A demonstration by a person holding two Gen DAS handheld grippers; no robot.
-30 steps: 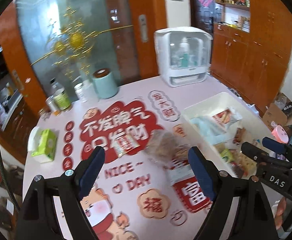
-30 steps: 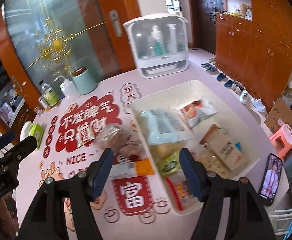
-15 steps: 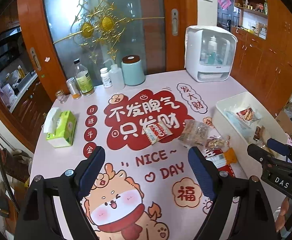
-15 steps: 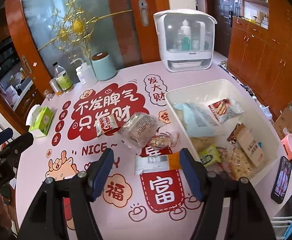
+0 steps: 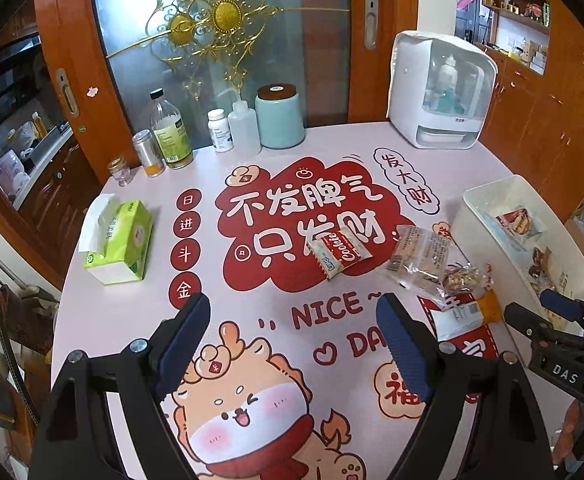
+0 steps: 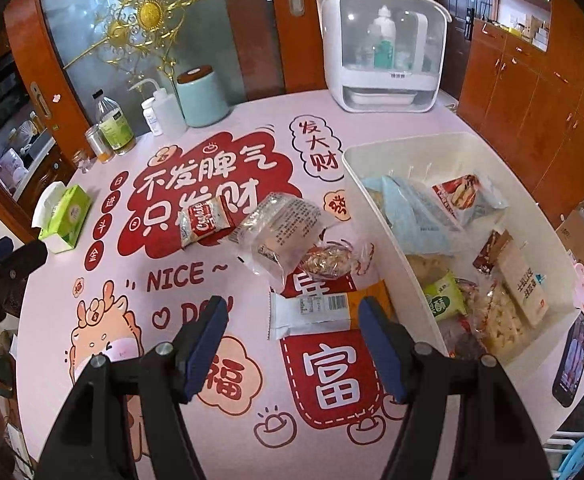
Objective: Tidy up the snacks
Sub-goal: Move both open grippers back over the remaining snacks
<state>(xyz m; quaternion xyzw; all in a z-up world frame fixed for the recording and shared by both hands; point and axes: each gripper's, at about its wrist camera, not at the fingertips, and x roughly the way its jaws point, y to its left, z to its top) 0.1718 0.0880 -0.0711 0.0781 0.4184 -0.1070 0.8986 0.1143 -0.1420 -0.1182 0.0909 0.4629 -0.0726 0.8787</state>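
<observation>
Four crinkly snack packets [image 6: 280, 236] lie beside the white bin [image 6: 375, 216]; both claws gape wide, empty.

Four snacks lie loose on the table. A red-and-white cookie packet [image 6: 206, 220] lies flat at 10 o'clock from the group's middle. Just right of it a clear cracker bag [image 6: 282, 234] lies tilted, touching a small clear nut pouch [image 6: 329, 260] at its 4 o'clock. A white-and-orange wrapper [image 6: 315, 314] lies flat at 6 o'clock. At 3 o'clock the white bin [image 6: 375, 216] holds mixed snack bags.
</observation>
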